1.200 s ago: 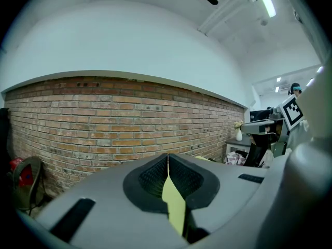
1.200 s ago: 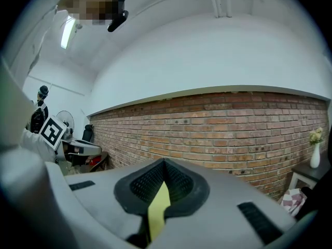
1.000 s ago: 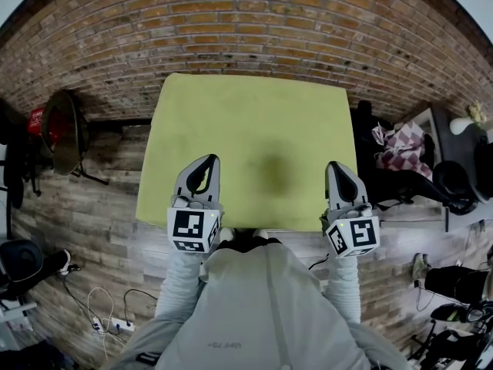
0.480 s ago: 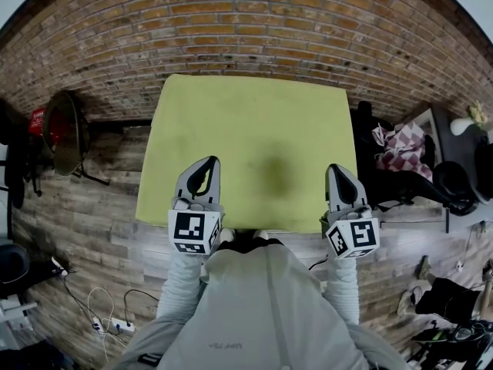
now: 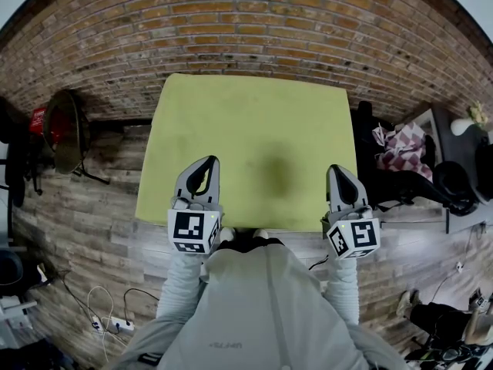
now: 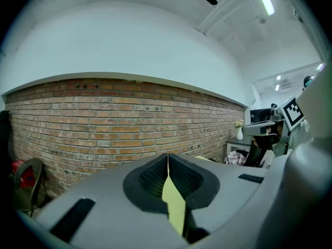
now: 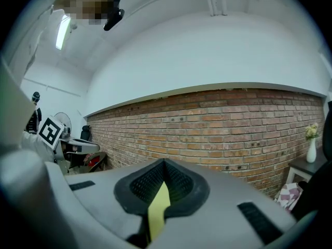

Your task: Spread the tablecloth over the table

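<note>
A yellow-green tablecloth (image 5: 254,145) lies flat over the whole table, against the brick wall. Both grippers hover over its near edge and point forward. The left gripper (image 5: 206,162) is over the front left part and the right gripper (image 5: 339,169) over the front right. In the left gripper view the jaws (image 6: 168,155) meet at the tips, and a sliver of tablecloth (image 6: 174,206) shows through the slit below them. The right gripper (image 7: 164,162) looks the same, with a yellow strip of tablecloth (image 7: 157,211) behind its slit. I see no fold lifted or pinched.
A brick wall (image 5: 254,21) runs behind the table. A dark round chair (image 5: 62,133) stands at the left. Furniture with a checked cloth (image 5: 404,149) and a white vase (image 5: 462,126) crowds the right side. Cables and a power strip (image 5: 108,322) lie on the wooden floor.
Both grippers and the tablecloth stay where they were. Only things on the floor at the far left and bottom right edges have shifted.
</note>
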### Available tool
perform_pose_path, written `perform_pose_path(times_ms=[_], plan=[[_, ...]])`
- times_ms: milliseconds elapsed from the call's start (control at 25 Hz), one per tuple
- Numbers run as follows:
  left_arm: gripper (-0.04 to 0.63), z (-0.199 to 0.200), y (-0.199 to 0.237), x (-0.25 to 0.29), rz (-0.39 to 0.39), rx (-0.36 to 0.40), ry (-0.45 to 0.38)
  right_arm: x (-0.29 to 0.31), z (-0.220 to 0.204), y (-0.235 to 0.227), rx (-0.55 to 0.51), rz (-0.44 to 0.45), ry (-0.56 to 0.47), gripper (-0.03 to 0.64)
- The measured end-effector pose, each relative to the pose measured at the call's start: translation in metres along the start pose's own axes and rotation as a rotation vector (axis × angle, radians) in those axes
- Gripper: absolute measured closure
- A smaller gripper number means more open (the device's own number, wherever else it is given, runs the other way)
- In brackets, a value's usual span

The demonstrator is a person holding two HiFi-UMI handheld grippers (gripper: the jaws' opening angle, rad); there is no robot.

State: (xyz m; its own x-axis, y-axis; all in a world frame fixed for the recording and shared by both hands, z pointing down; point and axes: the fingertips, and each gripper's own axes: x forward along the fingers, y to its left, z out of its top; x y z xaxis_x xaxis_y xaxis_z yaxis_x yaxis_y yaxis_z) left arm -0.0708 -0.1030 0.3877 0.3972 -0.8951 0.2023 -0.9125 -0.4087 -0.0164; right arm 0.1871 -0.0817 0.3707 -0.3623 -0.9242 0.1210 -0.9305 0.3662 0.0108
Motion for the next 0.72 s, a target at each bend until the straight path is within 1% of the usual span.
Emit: perform_pose_path(times_ms=[360,720], plan=[[0.566,0.0051,0.0001,-0.0002,-0.003,0.010,-0.008,-0.0001,0.0030,-0.0007,-0.007,0.003,-0.002,0.595],[0.566,0.0072,-0.0069,0.0011,0.016,0.015,-0.014,-0.0063,0.0003,-0.0064,0.000,0.016,-0.013,0.595]])
